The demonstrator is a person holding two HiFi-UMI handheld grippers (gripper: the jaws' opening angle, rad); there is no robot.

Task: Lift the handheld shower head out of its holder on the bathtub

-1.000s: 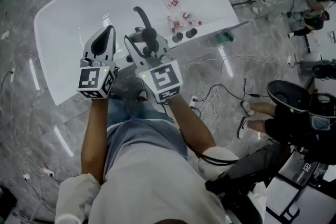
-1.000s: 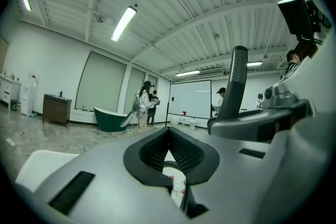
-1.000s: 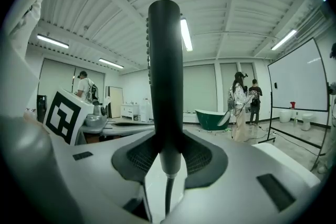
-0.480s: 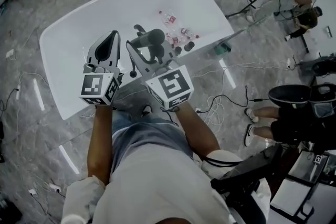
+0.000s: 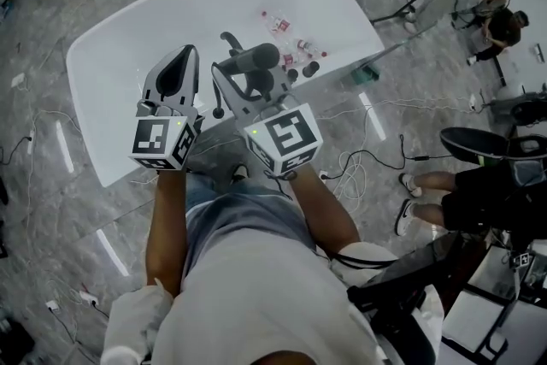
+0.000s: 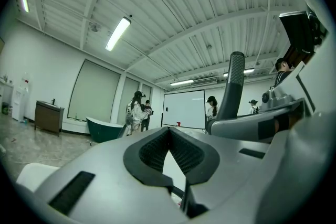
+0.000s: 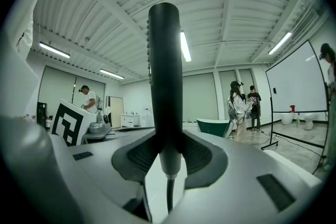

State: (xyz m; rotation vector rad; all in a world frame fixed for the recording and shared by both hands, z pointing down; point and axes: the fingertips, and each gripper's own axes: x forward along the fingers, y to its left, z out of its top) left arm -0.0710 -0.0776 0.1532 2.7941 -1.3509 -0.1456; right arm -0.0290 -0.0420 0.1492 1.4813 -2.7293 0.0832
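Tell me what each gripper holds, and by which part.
Right gripper clamps the shower head by the bottom of its handle, just above the hose. Left gripper holds nothing, jaws together.

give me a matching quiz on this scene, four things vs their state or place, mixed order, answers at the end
Things:
1. left tongs
2. right tongs
3. dark grey wand-shaped handheld shower head
4. small clear red-capped bottles

States or places:
A. lying on the white bathtub
B. shut on nothing
C. gripped just above its hose
D. shut on a handle

Pairs: 1-B, 2-D, 3-C, 4-A
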